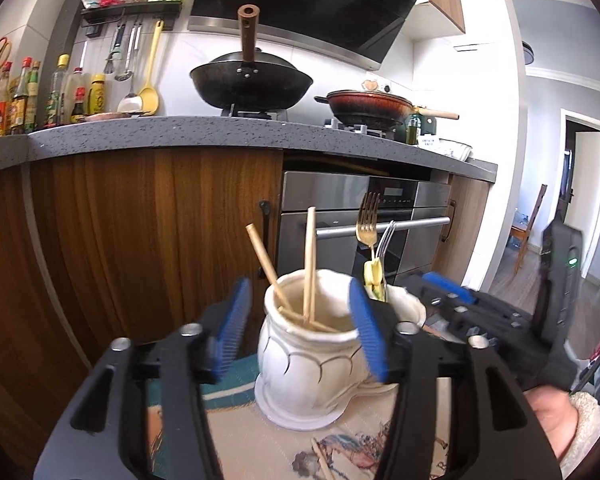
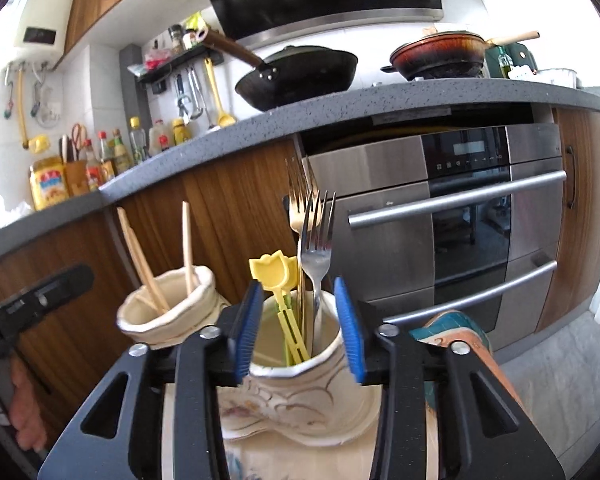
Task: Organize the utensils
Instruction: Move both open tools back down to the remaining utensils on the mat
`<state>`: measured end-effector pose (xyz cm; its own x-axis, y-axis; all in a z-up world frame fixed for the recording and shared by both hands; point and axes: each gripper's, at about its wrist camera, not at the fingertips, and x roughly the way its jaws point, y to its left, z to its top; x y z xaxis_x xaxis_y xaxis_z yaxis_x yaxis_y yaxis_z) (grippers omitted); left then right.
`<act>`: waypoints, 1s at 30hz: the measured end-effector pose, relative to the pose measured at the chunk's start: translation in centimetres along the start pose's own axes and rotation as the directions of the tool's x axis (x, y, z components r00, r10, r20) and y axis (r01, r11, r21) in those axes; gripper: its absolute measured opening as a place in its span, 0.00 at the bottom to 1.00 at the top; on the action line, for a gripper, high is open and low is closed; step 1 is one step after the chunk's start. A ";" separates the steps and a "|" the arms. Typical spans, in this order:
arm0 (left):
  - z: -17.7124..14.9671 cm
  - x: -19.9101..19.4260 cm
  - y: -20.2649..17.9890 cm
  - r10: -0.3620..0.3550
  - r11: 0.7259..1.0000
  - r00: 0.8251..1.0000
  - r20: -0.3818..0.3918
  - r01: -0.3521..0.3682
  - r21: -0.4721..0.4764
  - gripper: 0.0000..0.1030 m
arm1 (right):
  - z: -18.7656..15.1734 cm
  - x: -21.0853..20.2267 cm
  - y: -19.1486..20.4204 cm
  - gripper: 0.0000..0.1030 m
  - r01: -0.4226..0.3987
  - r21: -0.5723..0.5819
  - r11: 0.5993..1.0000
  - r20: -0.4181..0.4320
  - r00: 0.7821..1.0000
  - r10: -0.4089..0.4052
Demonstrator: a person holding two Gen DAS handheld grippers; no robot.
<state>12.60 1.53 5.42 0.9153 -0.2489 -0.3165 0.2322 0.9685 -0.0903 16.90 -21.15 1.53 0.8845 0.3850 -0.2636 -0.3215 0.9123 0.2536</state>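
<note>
A white ceramic holder (image 1: 306, 364) with several wooden chopsticks (image 1: 309, 264) stands on the patterned table mat. My left gripper (image 1: 300, 332) is open; its blue pads sit on either side of this holder's rim, apart from it. A second cream holder (image 2: 300, 392) holds a gold fork (image 2: 299, 204), a silver fork (image 2: 318, 232) and a yellow tulip-topped utensil (image 2: 274, 276). My right gripper (image 2: 298, 330) is open, its pads flanking this holder's mouth. The chopstick holder also shows at the left of the right wrist view (image 2: 168, 312).
A loose chopstick (image 1: 322, 460) lies on the mat (image 1: 260, 432) near me. Behind stand wooden cabinets (image 1: 140, 232), a steel oven (image 2: 460, 220) and a grey counter (image 1: 180, 132) with a black wok (image 1: 252, 80), a red pan (image 1: 368, 106) and bottles.
</note>
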 end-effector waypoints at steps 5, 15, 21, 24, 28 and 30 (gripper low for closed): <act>-1.0 -1.7 0.7 0.048 0.999 0.999 -0.014 -0.048 -0.010 0.73 | -0.4 -2.9 -0.1 0.65 -0.021 0.028 0.999 0.010 1.000 0.020; -5.5 -4.8 2.6 0.089 0.995 0.989 -0.117 -0.094 -0.037 0.94 | -4.2 -5.1 2.5 0.81 -0.070 -0.057 0.996 -0.143 0.988 0.062; -9.0 -5.2 4.3 0.106 0.989 0.972 -0.209 -0.126 -0.081 0.94 | -7.2 -4.4 5.3 0.81 -0.085 -0.151 0.985 -0.286 0.957 0.038; -10.0 -5.2 4.9 0.111 0.986 0.969 -0.222 -0.134 -0.095 0.94 | -8.6 -4.1 6.3 0.81 -0.100 -0.170 0.980 -0.341 0.939 0.037; -10.8 -5.0 5.4 0.107 0.986 0.970 -0.220 -0.132 -0.102 0.94 | -10.2 -3.8 7.3 0.81 -0.118 -0.197 0.973 -0.402 0.915 0.029; -11.1 -4.9 5.2 0.111 0.987 0.971 -0.214 -0.132 -0.087 0.94 | -10.9 -3.5 8.0 0.80 -0.133 -0.199 0.971 -0.429 0.902 0.036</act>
<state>5.67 7.73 -3.96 0.8436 -0.1363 -0.5194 0.0799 0.9883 -0.1295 7.58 -13.67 -5.63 0.6416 0.4399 -0.6284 -0.4971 0.8624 0.0960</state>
